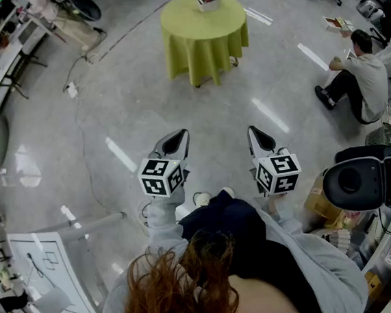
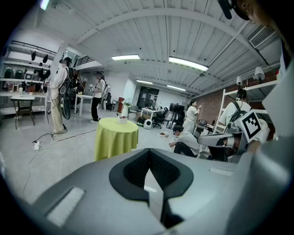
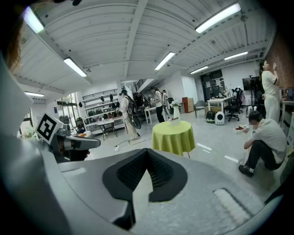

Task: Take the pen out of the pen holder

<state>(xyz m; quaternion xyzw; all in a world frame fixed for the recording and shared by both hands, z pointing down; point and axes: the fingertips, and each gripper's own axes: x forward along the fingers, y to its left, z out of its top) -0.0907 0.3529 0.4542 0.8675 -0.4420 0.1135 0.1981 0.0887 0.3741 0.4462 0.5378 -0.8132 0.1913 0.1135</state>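
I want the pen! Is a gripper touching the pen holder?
No, the left gripper and right gripper hang far from the table with the pen holder.

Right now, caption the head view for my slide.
Person holds left gripper and right gripper forward, both shut and empty, far from the green-draped table bearing the pen holder.

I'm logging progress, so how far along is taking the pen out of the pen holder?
Nothing looks done yet. The pen holder sits on the green-clothed table, well across the floor. In hand: nothing; the left gripper and right gripper have jaws together, empty. Remaining: the whole approach, grasp and lift.
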